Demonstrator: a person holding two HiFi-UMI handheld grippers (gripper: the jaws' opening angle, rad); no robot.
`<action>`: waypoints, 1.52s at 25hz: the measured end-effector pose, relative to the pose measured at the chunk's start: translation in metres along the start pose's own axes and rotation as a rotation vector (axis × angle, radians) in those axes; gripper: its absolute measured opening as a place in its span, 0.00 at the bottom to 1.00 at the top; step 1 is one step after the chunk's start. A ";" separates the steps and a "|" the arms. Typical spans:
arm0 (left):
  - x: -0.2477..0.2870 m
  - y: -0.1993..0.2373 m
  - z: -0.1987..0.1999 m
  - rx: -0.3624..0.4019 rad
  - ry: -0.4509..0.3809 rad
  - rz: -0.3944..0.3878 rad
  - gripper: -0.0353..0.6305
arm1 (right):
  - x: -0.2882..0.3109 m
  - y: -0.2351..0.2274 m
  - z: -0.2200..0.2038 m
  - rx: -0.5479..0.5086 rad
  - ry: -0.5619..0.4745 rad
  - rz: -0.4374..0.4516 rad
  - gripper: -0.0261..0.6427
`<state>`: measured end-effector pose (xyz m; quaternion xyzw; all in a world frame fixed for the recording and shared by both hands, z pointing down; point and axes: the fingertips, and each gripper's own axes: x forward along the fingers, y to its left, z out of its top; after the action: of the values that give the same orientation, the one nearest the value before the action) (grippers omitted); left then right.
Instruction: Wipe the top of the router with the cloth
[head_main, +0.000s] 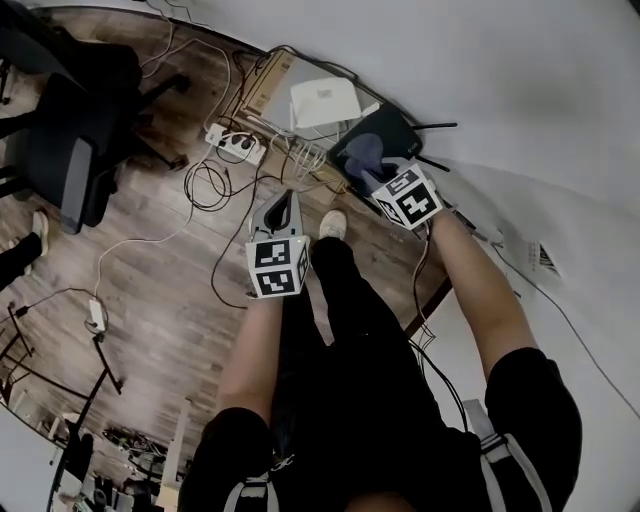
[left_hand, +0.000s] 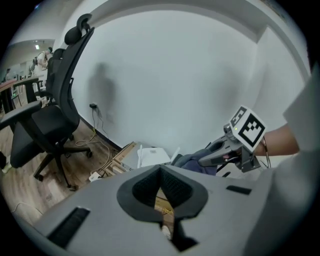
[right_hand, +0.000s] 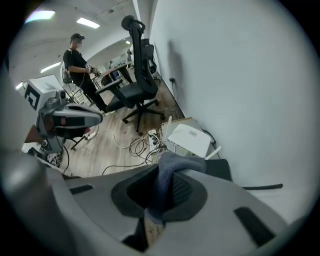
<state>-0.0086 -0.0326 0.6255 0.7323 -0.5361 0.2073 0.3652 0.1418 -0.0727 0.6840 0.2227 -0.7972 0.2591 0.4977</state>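
The right tool (right_hand: 165, 175) pinches a soft, bunched blue-grey cloth (right_hand: 175, 162) over the flat black router (head_main: 402, 128), while the left tool (left_hand: 160, 172) is closed on nothing.

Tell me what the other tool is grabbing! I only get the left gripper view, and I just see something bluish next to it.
Observer: The right gripper view shows the right tool shut on a blue-grey cloth, pinched between its jaws.
Operator: Is the cloth on the router?
Observer: In the head view, yes. The cloth sits on top of a black router, which has two black antennas sticking out.
Operator: And where is my tool?
Observer: The head view puts the left tool over the wooden floor, apart from the router, with its jaws together and nothing in them.
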 end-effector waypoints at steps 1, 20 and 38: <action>0.005 0.005 -0.006 -0.011 0.004 0.001 0.04 | 0.012 -0.003 -0.006 -0.011 0.029 0.003 0.07; 0.047 0.037 -0.059 -0.004 0.079 0.007 0.04 | 0.136 -0.031 -0.056 -0.148 0.389 0.000 0.07; 0.060 0.014 -0.072 -0.009 0.126 -0.041 0.04 | 0.151 -0.064 -0.057 -0.360 0.432 -0.131 0.07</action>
<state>0.0045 -0.0178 0.7183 0.7270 -0.4976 0.2432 0.4058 0.1587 -0.1001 0.8552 0.1213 -0.6899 0.1221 0.7031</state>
